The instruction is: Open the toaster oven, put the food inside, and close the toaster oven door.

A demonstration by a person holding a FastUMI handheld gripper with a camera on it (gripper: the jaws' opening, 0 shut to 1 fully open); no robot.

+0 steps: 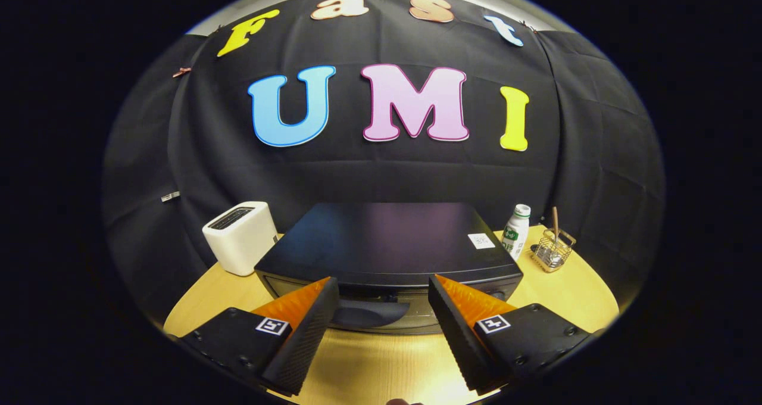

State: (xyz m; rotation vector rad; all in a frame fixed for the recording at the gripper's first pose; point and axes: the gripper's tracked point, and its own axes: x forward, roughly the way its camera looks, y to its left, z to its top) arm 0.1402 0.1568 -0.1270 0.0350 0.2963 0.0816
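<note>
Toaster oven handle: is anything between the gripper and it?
Nothing visible. The gripper is open, its fingers flanking the door handle of the toaster oven, which lies just ahead between them over bare table.

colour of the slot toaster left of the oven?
White, with a dark slot on top; the slot toaster shows clearest in the gripper view.

My gripper (384, 283) hangs with its fingers spread apart, each carrying a black-and-white square marker. Just beyond them, the toaster oven (390, 238) is glossy black with a small white sticker on its far right corner. The table (571, 292) is pale yellow wood grain. Far left sits a white toaster (240, 237); far right, a white bottle (515, 231) with green label, then a wire basket (552, 253).
</note>
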